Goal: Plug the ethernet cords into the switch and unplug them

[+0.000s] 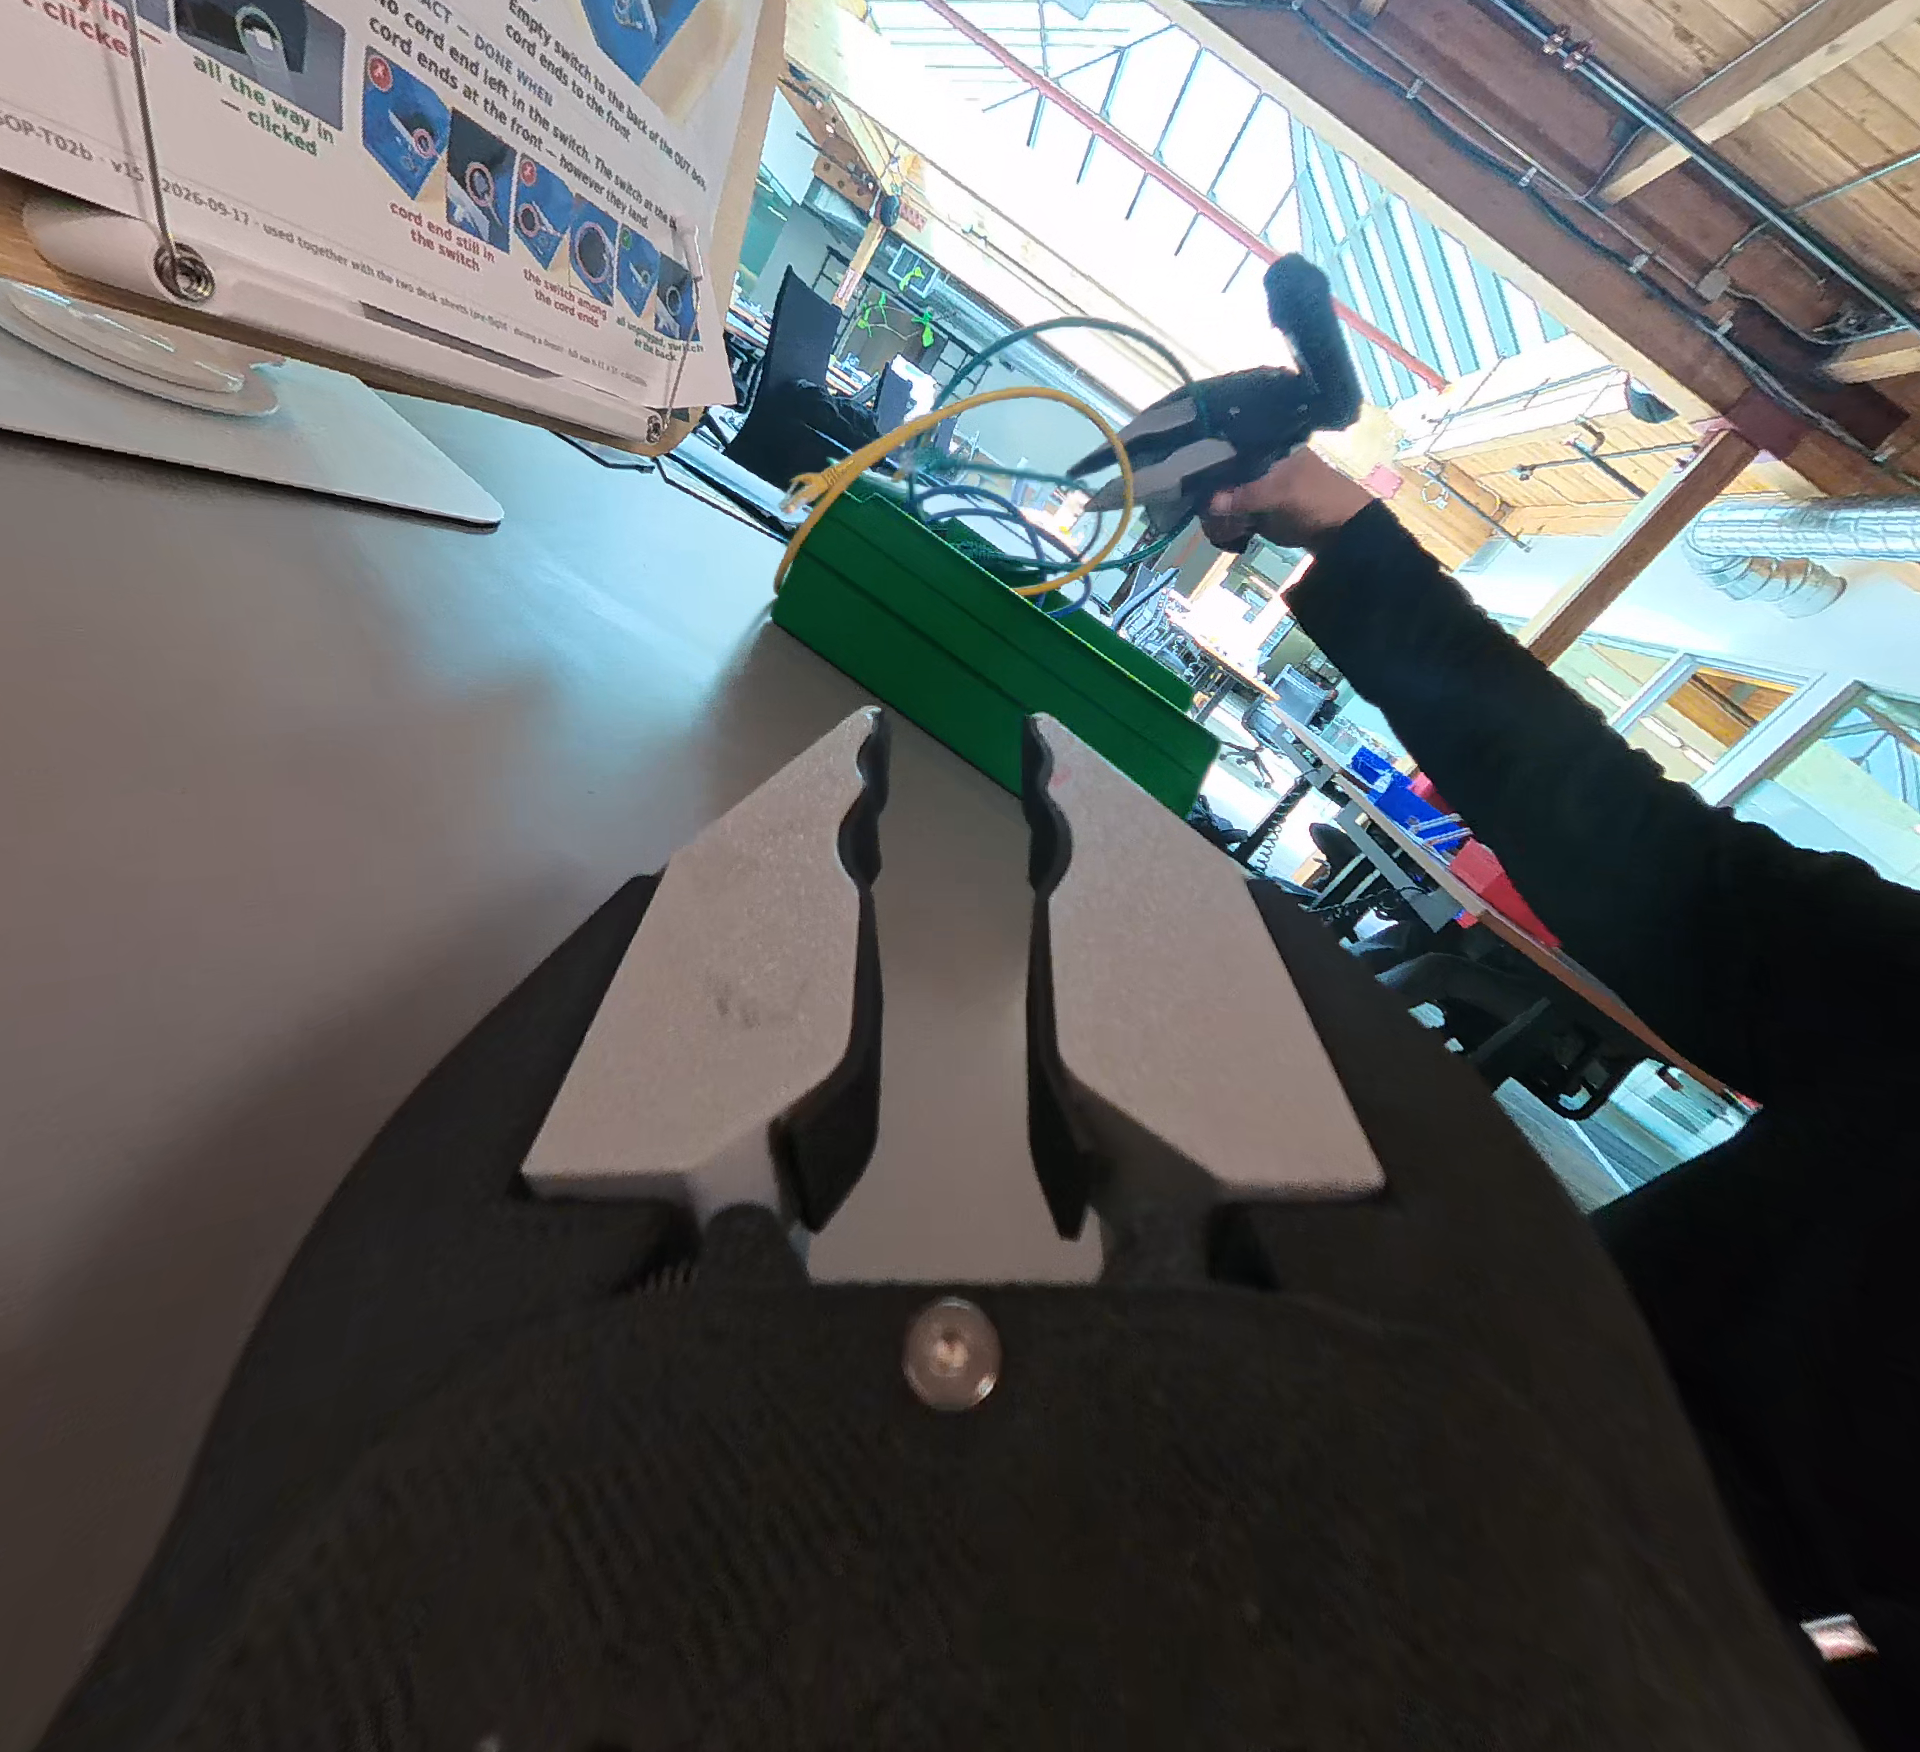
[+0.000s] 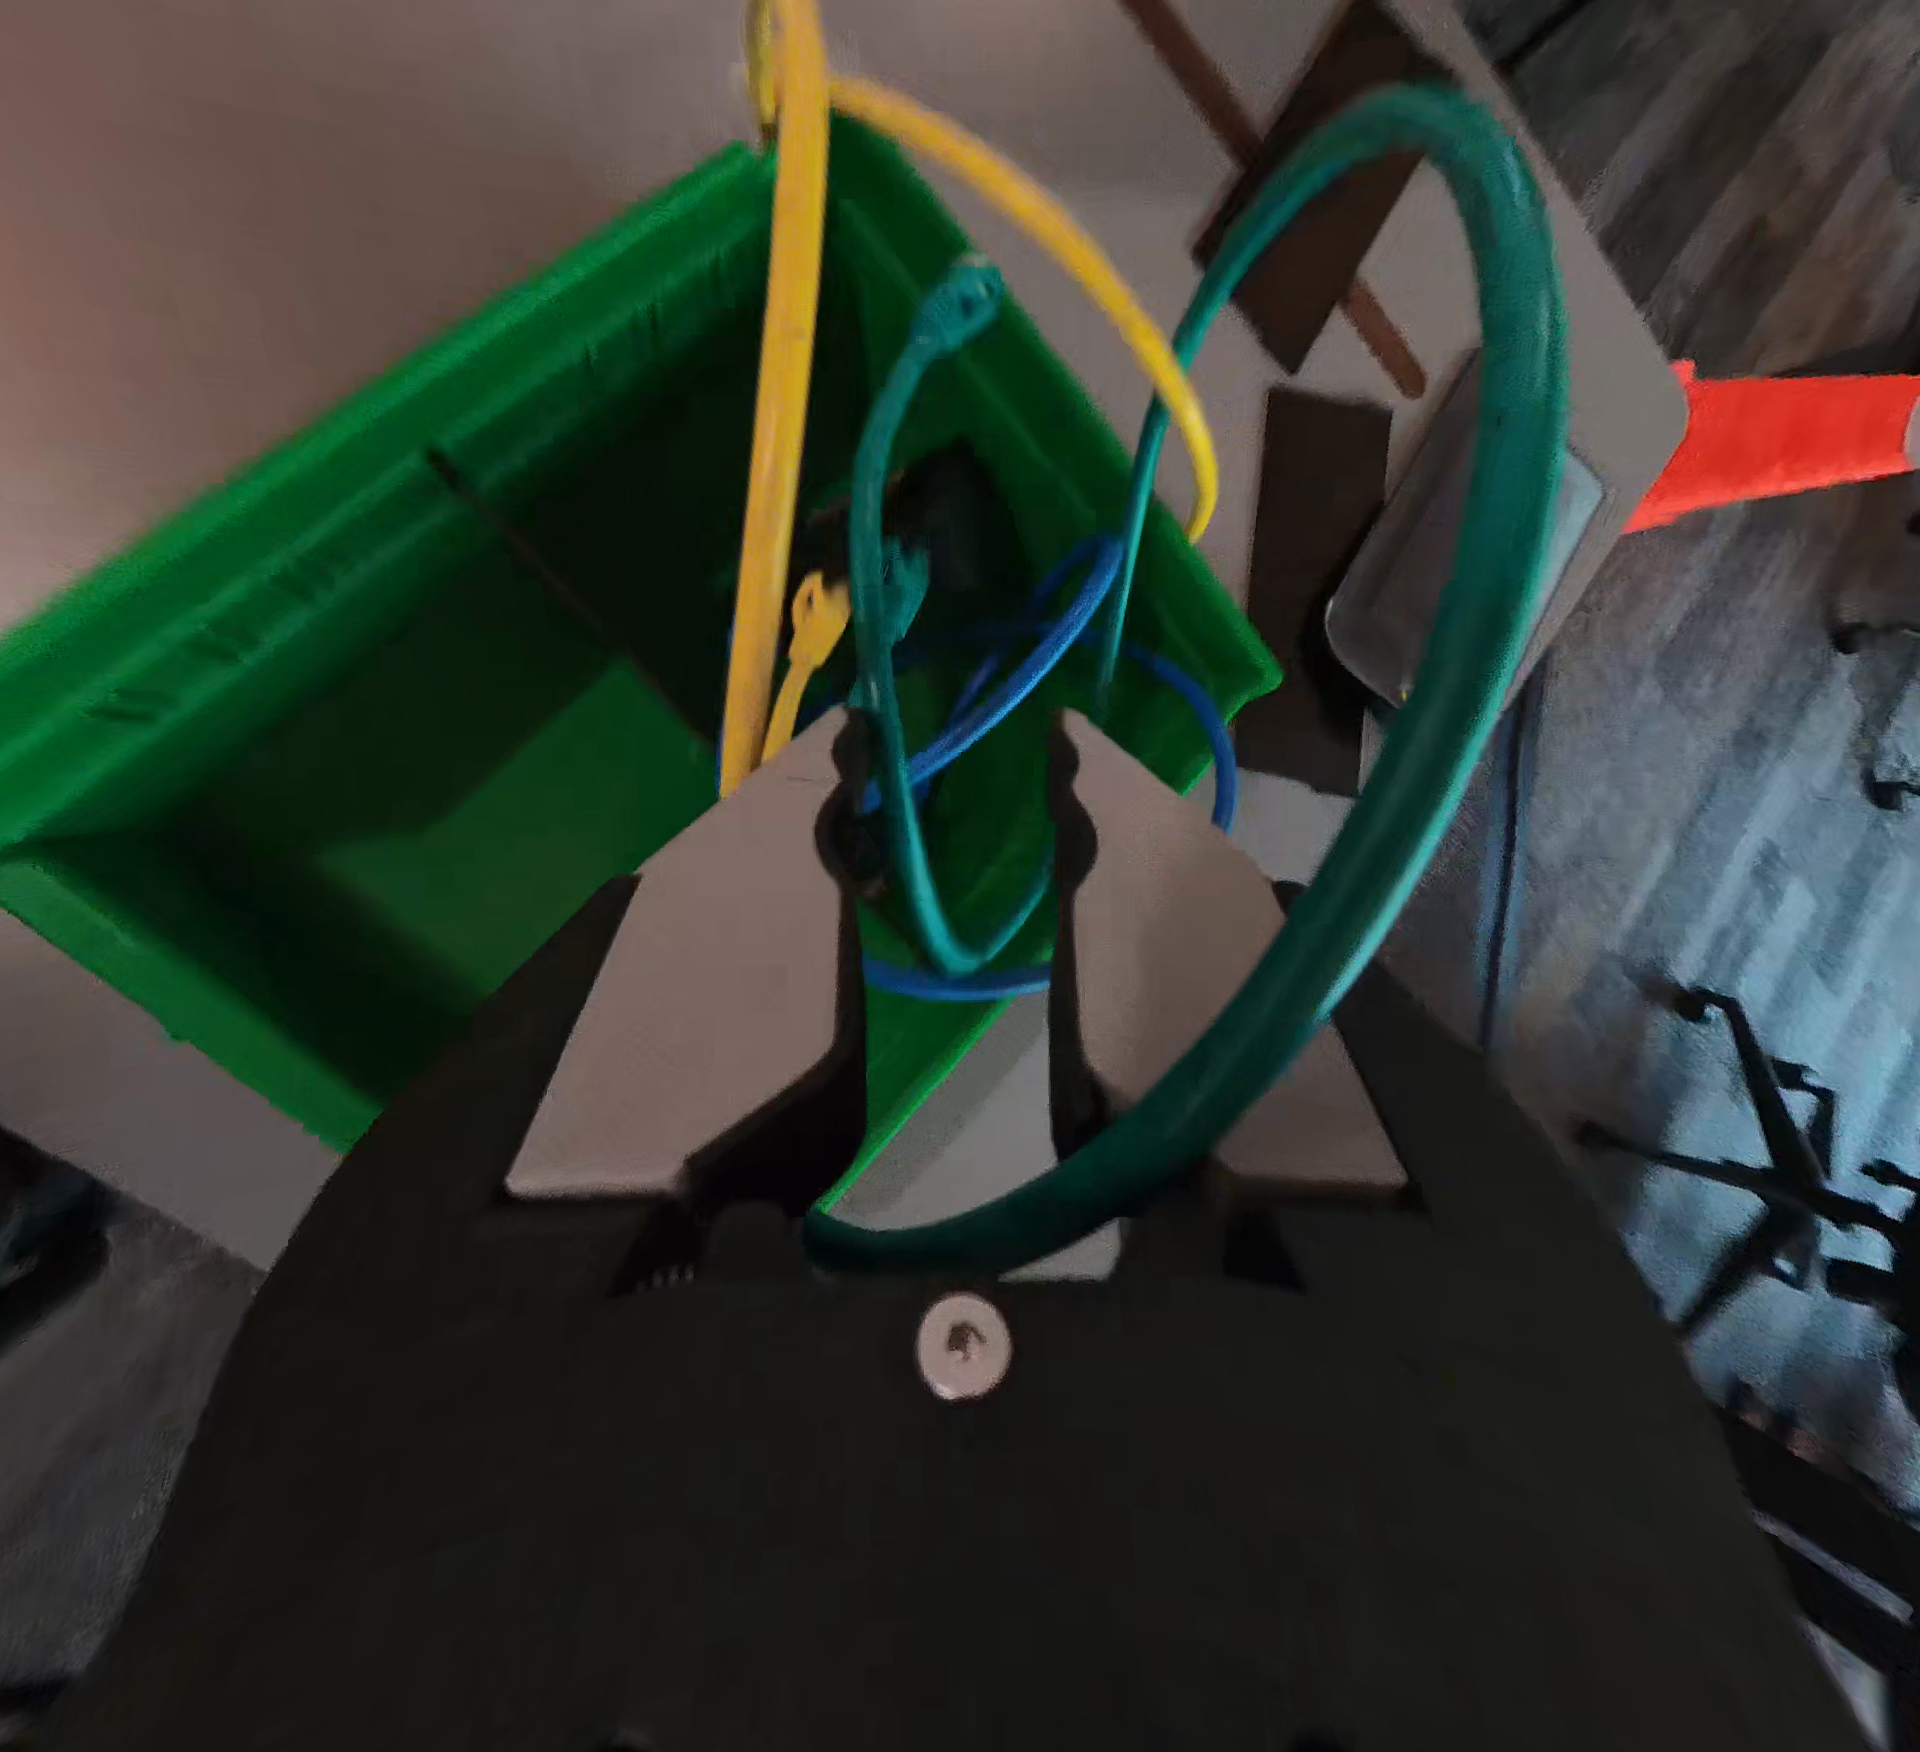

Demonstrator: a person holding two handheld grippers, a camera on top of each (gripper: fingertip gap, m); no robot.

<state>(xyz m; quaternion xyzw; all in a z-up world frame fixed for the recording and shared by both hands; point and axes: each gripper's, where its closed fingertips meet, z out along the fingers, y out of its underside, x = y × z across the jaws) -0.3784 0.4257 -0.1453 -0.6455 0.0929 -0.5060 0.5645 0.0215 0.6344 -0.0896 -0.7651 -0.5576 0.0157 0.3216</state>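
A green bin (image 1: 935,622) stands on the grey table (image 1: 312,715). In the right wrist view the green bin (image 2: 312,559) holds a dark switch (image 2: 940,513) and tangled yellow (image 2: 790,300), green (image 2: 1527,414) and blue (image 2: 1039,642) ethernet cords. My right gripper (image 2: 951,731) hovers over the bin, open. The green cord runs through the gap between its fingers and loops around the right one, not pinched. A yellow plug (image 2: 816,622) hangs free near the switch. My left gripper (image 1: 954,731) is open and empty, low over the table just short of the bin. The right gripper (image 1: 1101,481) shows beyond it, among the cords.
An instruction sheet on a stand (image 1: 364,40) with a white base plate (image 1: 312,445) stands at the left of the table. A person's black sleeve (image 1: 1558,767) reaches in from the right. A grey flat device (image 2: 1455,539) lies near the table edge by the bin. The grippers' ends are close to 45 cm from one another.
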